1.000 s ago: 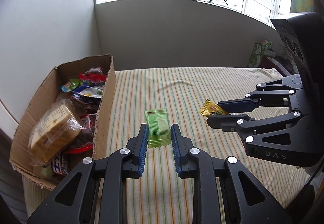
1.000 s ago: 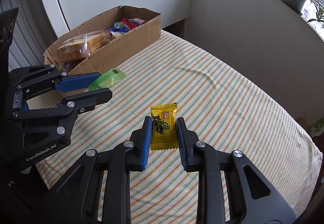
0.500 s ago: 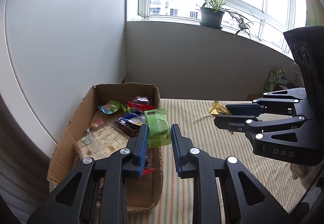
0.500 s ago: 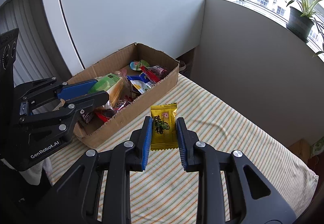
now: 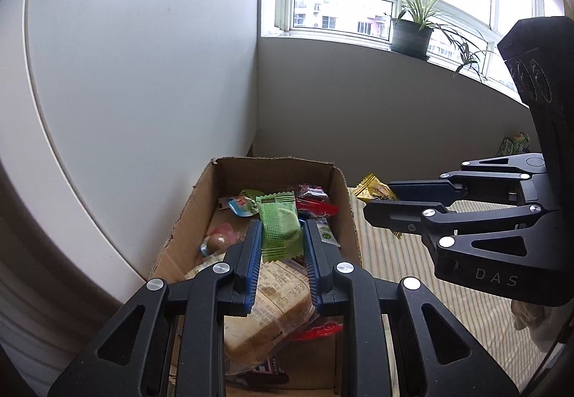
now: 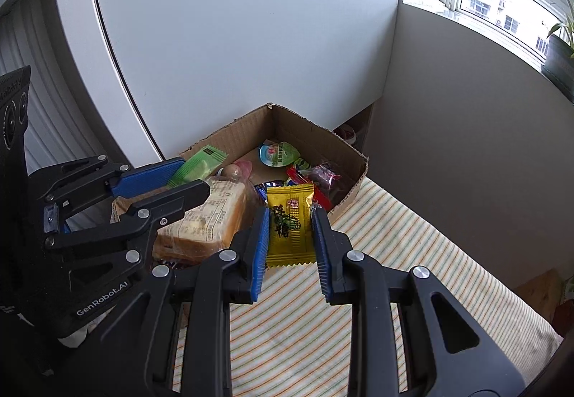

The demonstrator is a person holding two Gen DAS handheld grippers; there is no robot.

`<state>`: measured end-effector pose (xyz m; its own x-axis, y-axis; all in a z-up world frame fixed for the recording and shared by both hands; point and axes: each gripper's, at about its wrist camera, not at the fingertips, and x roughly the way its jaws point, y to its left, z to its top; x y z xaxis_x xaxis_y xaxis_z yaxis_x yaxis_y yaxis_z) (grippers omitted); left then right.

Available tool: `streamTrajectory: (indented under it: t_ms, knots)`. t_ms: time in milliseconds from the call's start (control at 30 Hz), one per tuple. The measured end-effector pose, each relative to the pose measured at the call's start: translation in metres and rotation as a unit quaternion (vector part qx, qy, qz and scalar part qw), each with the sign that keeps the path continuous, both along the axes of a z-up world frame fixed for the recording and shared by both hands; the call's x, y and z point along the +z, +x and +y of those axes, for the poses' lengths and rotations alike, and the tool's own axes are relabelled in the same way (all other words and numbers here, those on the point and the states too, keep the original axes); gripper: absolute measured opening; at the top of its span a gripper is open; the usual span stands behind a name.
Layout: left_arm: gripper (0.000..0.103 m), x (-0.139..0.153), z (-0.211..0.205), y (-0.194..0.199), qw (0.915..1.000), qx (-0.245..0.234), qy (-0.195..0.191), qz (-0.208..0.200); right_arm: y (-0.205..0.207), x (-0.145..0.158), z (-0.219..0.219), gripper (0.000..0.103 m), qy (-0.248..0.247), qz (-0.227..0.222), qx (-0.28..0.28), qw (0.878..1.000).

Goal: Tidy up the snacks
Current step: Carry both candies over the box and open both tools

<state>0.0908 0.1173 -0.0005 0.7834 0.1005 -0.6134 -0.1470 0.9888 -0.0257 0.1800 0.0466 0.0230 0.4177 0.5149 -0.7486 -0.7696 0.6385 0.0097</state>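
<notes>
My left gripper point(image 5: 280, 230) is shut on a green snack packet point(image 5: 279, 225) and holds it above the open cardboard box point(image 5: 201, 196). My right gripper point(image 6: 290, 221) is shut on a yellow snack packet point(image 6: 290, 226), held over the box's near right wall point(image 6: 349, 194). The box holds a wrapped bread loaf point(image 6: 208, 221), a round jelly cup point(image 6: 279, 154) and several small wrapped snacks. In the left wrist view the right gripper point(image 5: 380, 198) holds the yellow packet point(image 5: 373, 192) just right of the box. In the right wrist view the left gripper point(image 6: 193, 178) holds the green packet point(image 6: 197, 165).
The box stands at the left end of a striped cloth surface point(image 6: 358, 289), against a white panel point(image 6: 233, 38) and a grey wall corner point(image 5: 358, 103). A potted plant point(image 5: 412, 34) stands on the window sill. A green carton point(image 5: 514, 145) sits far right.
Both grippers have lifted their packets off the striped cloth and carried them left to the box. The left one is now over the box, the right one at its edge.
</notes>
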Motion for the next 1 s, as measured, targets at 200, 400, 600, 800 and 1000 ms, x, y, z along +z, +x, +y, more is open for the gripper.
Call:
streamTrajectory:
  t_ms: [200, 400, 600, 800, 1000]
  knots:
    - [0.021, -0.002, 0.011, 0.005, 1.0000, 0.007, -0.002, 0.005, 0.013, -0.011, 0.019, 0.025, -0.004, 0.002, -0.001, 1.000]
    - [0.021, -0.004, 0.015, 0.009, 0.9999, 0.010, -0.002, 0.009, 0.021, -0.018, 0.029, 0.025, -0.009, 0.002, -0.001, 1.000]
    - [0.023, -0.006, 0.014, 0.013, 0.9998, 0.011, 0.000, 0.015, 0.022, -0.020, 0.030, 0.025, -0.011, -0.003, -0.005, 1.000]
    - [0.028, -0.005, 0.019, 0.013, 0.9997, 0.020, -0.007, 0.013, 0.020, -0.016, 0.025, 0.053, -0.005, -0.015, -0.011, 1.000]
    - [0.035, -0.006, 0.021, 0.011, 0.9997, 0.022, -0.005, 0.013, 0.021, -0.015, 0.023, 0.054, -0.007, -0.017, -0.016, 1.000]
